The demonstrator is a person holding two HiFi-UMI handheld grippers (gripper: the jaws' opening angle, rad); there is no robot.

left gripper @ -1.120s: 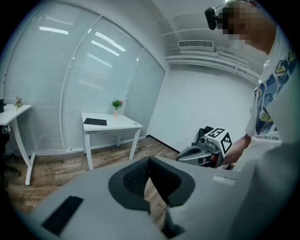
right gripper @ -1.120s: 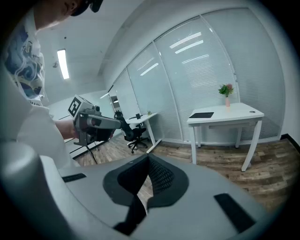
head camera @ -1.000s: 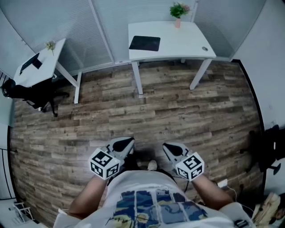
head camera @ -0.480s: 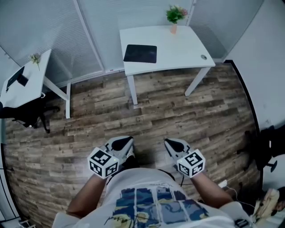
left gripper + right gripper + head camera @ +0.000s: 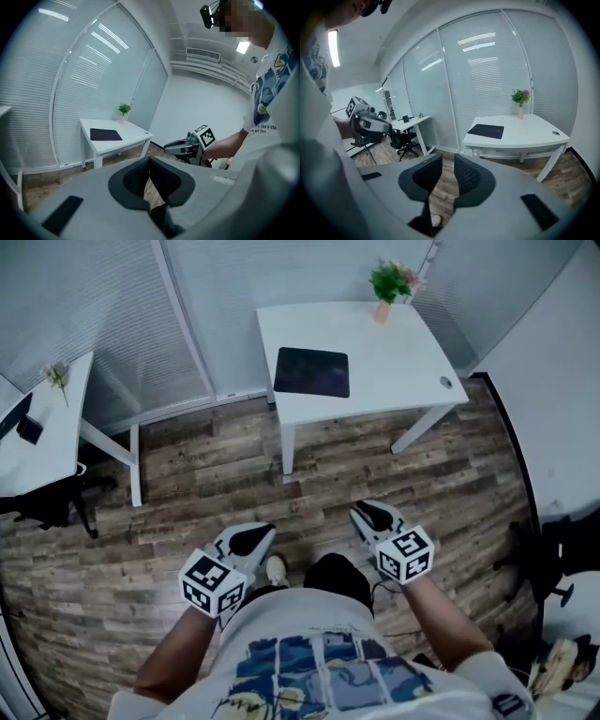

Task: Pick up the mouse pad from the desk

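Observation:
A black mouse pad [image 5: 311, 371] lies flat on the left part of a white desk [image 5: 394, 352] ahead of me; it also shows in the left gripper view [image 5: 105, 135] and the right gripper view [image 5: 485, 131]. Both grippers are held low over the wooden floor, well short of the desk. My left gripper [image 5: 255, 537] [image 5: 149, 165] has its jaws together with nothing in them. My right gripper [image 5: 367, 513] [image 5: 447, 169] has its jaws opening, with only floor seen through the gap.
A potted plant [image 5: 389, 282] stands at the desk's far edge and a small round object [image 5: 445, 382] near its right corner. A second white desk [image 5: 37, 432] and a black office chair [image 5: 42, 507] stand at the left. Glass walls with blinds lie behind.
The desk with the mouse pad has come nearer in the head view. Both grippers have moved forward with the person, the right one further ahead.

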